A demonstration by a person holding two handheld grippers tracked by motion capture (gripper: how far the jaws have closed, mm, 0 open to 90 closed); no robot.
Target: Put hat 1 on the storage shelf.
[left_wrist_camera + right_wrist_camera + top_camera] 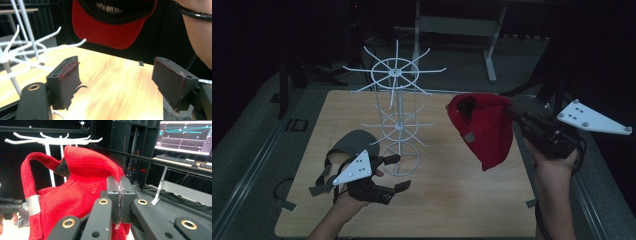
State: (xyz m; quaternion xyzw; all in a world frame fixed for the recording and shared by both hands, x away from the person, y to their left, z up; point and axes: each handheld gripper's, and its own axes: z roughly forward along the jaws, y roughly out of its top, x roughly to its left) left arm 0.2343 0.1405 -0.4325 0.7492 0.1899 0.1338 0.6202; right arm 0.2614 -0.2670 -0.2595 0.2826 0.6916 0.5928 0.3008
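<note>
The red cap [484, 127] looks light and floppy; right gripper [120, 202] jaws pinch its fabric edge, left gripper [393, 172] jaws gape empty above the tabletop [452, 200]

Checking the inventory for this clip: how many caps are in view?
2. The red fabric cap hangs off the table, clamped in the right gripper to the right of the white wire rack. The grey cap lies on the wooden table, behind the left gripper.
</note>
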